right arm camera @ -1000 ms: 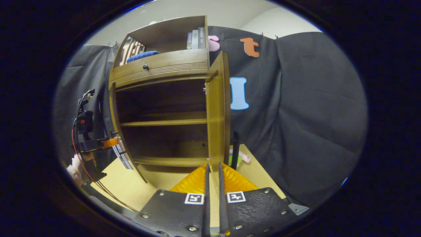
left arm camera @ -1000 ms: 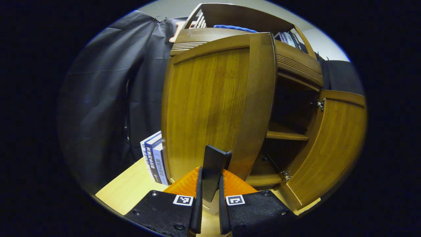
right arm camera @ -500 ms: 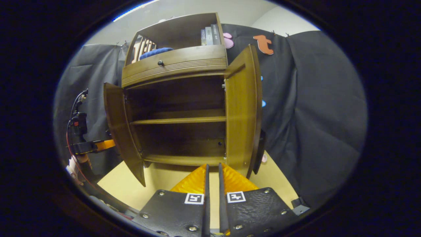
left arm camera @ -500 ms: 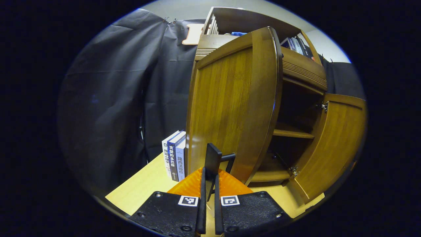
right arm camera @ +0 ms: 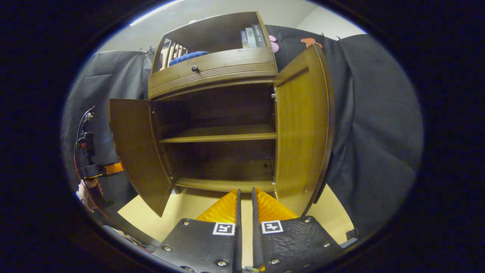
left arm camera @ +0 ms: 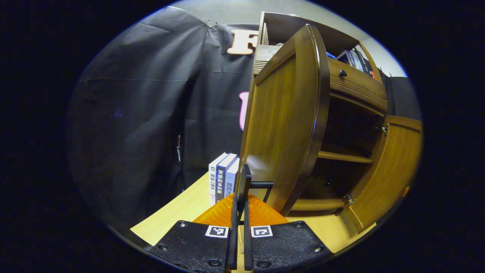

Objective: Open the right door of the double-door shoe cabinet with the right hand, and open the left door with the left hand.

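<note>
The left gripper (left arm camera: 239, 206) fingers clamp the left door (left arm camera: 282, 125) handle (left arm camera: 247, 181) at 12 o'clock, handle axis vertical. The right gripper (right arm camera: 244, 212) fingers are together, empty; the right door (right arm camera: 301, 125) stands open at 1 o'clock.

I count one shoe cabinet (right arm camera: 212, 68) with two doors, the left door (right arm camera: 138, 148) and the right door (right arm camera: 301, 129), both swung out. One inner shelf (right arm camera: 219, 133) divides it into two compartments. One drawer knob (right arm camera: 195, 68) sits above. Three books (left arm camera: 223, 178) stand beside the cabinet on the one table (left arm camera: 182, 212), and about three more books (right arm camera: 252, 36) stand on top.
</note>
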Available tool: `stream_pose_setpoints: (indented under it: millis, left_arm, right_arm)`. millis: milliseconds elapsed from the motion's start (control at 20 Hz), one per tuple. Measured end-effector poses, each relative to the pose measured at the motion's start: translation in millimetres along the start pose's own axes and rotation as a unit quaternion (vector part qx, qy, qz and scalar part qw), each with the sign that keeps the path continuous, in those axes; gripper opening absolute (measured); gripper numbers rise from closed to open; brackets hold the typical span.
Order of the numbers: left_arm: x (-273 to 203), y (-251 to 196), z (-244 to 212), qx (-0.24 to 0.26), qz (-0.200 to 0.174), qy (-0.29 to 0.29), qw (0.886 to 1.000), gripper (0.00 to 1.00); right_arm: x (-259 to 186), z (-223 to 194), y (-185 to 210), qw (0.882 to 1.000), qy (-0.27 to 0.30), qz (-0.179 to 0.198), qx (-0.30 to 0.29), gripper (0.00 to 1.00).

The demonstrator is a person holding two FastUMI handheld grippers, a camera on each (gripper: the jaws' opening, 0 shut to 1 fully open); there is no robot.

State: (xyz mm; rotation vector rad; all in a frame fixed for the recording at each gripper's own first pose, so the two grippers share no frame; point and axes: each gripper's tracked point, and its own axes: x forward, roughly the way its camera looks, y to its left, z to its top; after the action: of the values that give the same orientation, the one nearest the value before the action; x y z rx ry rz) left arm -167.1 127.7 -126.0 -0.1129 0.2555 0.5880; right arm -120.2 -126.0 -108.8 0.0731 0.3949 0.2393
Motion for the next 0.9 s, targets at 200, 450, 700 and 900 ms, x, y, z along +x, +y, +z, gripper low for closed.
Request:
stream_pose_setpoints:
  millis: [200,450,700,900]
  left_arm:
    - [-0.3,4.9,1.8,0.0,-0.014,0.0,1.0,0.13]
    - [-7.2,13.4,4.6,-0.006,-0.016,-0.007,1.0,0.06]
    - [-15.6,33.1,7.1,0.002,0.015,-0.011,1.0,0.05]
    - [-28.2,49.5,16.4,-0.004,0.045,-0.017,0.999,0.04]
  right_arm:
    - [10.2,-0.8,5.6,1.0,0.003,0.01,-0.001,0.11]
    - [24.2,2.8,16.8,1.0,0.003,0.028,-0.007,0.11]
    - [35.9,4.4,32.7,0.999,0.003,0.05,-0.013,0.11]
    - [39.2,9.0,42.1,0.998,0.0,0.062,-0.013,0.11]
